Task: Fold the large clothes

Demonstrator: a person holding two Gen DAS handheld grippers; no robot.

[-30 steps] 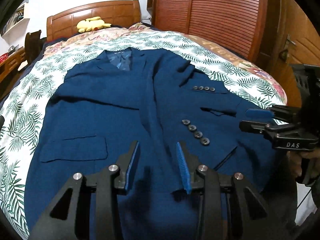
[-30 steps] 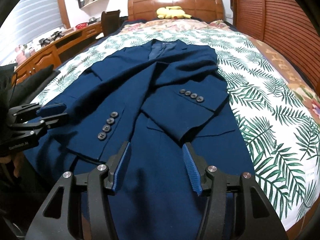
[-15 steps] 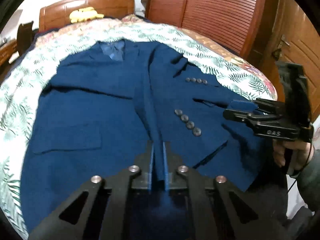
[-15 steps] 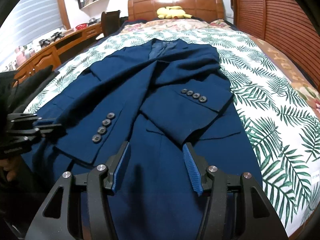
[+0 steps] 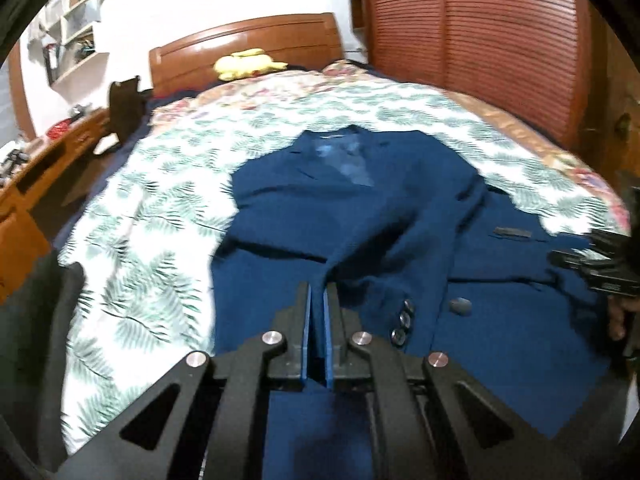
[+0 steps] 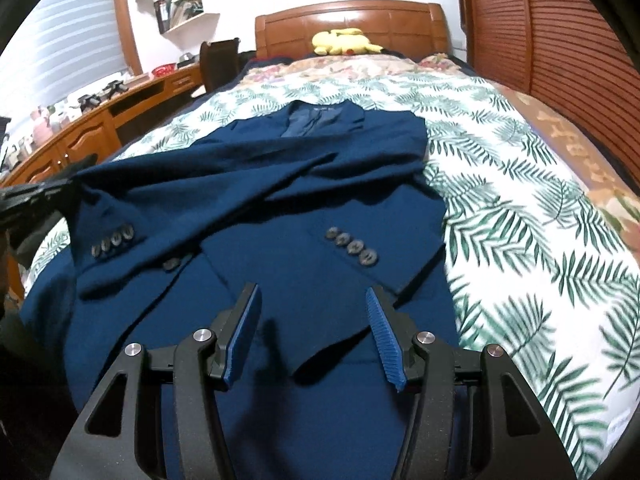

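A navy suit jacket (image 5: pixel 360 208) lies face up on the bed, collar toward the headboard, both sleeves folded across its front. My left gripper (image 5: pixel 318 300) is shut on a fold of the jacket's fabric and holds it raised off the bed. In the right wrist view the jacket (image 6: pixel 320 184) fills the middle, and the left gripper (image 6: pixel 40 196) at the far left holds up the sleeve end with the cuff buttons (image 6: pixel 114 240). My right gripper (image 6: pixel 316 312) hovers open over the jacket's lower front, nothing between its fingers. It also shows at the right edge as the right gripper (image 5: pixel 564 258).
The bed cover (image 6: pixel 520 208) is white with green leaves. A wooden headboard (image 6: pixel 352 20) with a yellow plush toy (image 6: pixel 340 42) stands at the far end. A wooden desk (image 6: pixel 80 128) runs along the left, a slatted wardrobe (image 5: pixel 480 40) along the right.
My left gripper shut on the jacket's fabric, then rose and swung left, lifting the sleeve with it. The right gripper stayed open and shifted slightly over the jacket.
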